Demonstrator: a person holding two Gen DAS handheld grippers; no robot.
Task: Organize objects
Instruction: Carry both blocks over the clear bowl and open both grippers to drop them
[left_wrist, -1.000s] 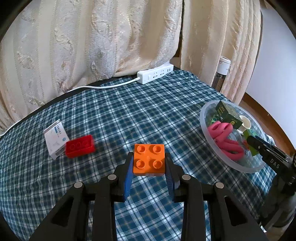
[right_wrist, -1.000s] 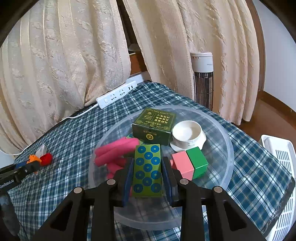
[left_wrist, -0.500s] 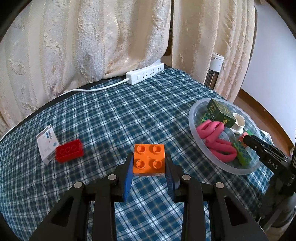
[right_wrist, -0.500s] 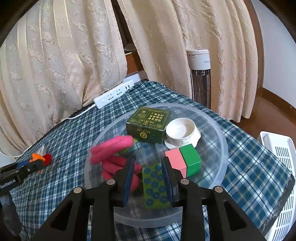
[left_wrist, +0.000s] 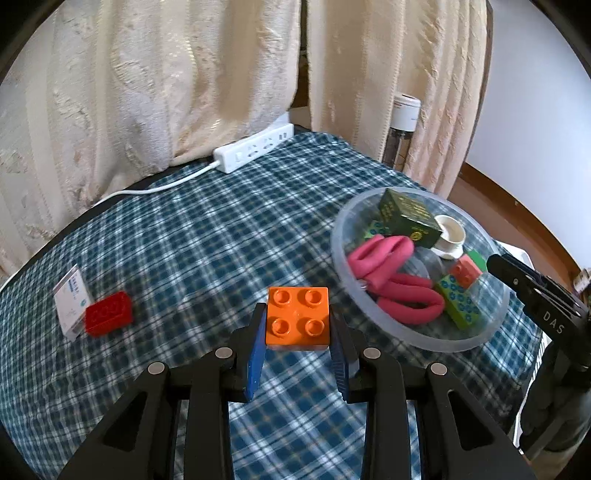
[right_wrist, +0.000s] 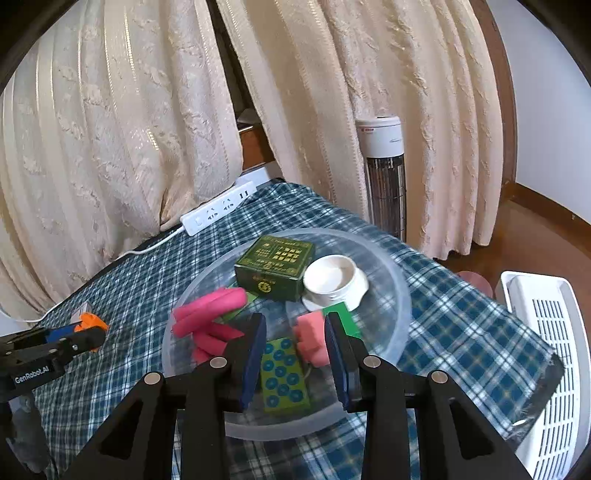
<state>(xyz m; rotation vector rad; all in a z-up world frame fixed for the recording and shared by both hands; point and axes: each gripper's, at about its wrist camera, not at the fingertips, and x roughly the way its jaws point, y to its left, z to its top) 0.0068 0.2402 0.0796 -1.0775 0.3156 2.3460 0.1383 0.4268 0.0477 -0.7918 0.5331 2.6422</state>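
Note:
My left gripper (left_wrist: 297, 317) is shut on an orange four-stud brick (left_wrist: 297, 316), held above the plaid cloth, left of the clear bowl (left_wrist: 334, 236). A red brick (left_wrist: 108, 314) lies on the cloth at the left. My right gripper (right_wrist: 295, 332) is open and empty above the bowl (right_wrist: 400, 280). Below it in the bowl lies a green block with blue dots (right_wrist: 282, 376), free of the fingers. The bowl also holds pink foam rolls (right_wrist: 210, 314), a dark green box (right_wrist: 275, 262), a white cup (right_wrist: 332, 280) and a pink-and-green block (right_wrist: 314, 339).
A white card box (left_wrist: 68, 299) leans by the red brick. A white power strip (left_wrist: 255, 151) and its cable lie at the table's far edge before the curtains. A tower heater (right_wrist: 384, 177) stands behind the table. A white slatted basket (right_wrist: 550, 354) sits off the table's right side.
My right gripper let go of the green dotted block into the bowl, opened and rose. My left gripper carried the orange brick closer to the bowl.

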